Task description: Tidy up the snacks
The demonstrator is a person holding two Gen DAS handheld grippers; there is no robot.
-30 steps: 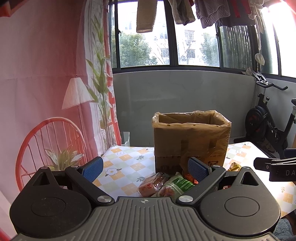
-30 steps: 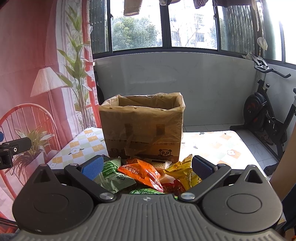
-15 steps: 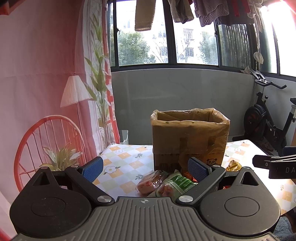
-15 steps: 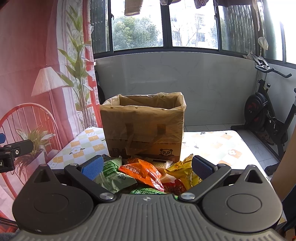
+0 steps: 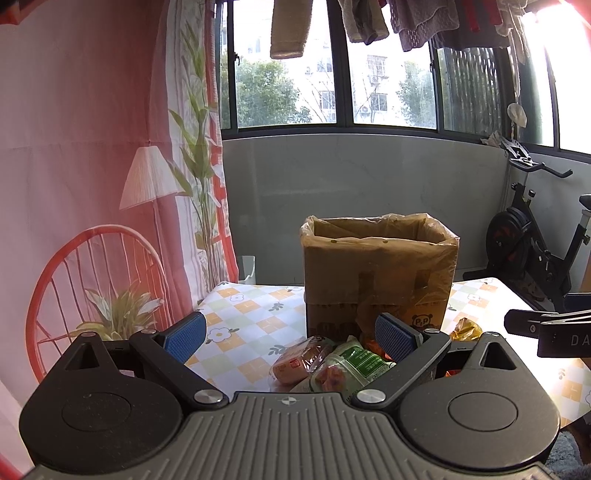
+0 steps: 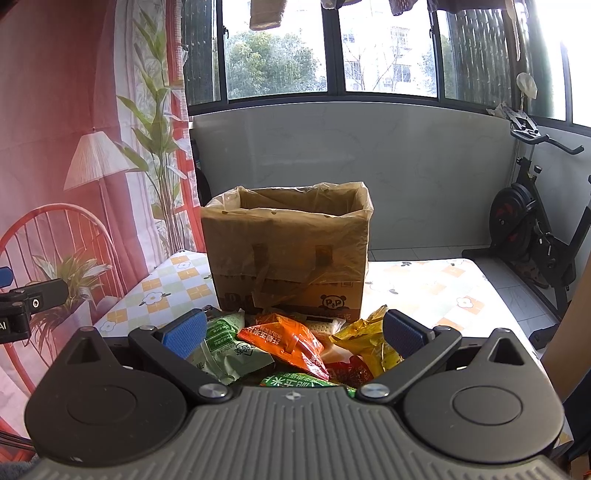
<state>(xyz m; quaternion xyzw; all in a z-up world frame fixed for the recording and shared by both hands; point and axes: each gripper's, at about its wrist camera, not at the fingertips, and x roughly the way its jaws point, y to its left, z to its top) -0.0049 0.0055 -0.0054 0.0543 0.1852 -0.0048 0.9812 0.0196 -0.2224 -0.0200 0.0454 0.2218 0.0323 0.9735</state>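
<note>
I hold my left tool (image 5: 290,334) and right tool (image 6: 293,332) wide open and empty above snack packets (image 6: 284,341) heaped on the surface (image 6: 436,291) before an open lined box (image 6: 288,247), so picking one comes next.

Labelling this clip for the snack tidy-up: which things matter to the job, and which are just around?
Job: cardboard box; orange packet; green packet; yellow packet; sausage pack.
Around: exercise bike; hanging laundry; printed curtain.
</note>
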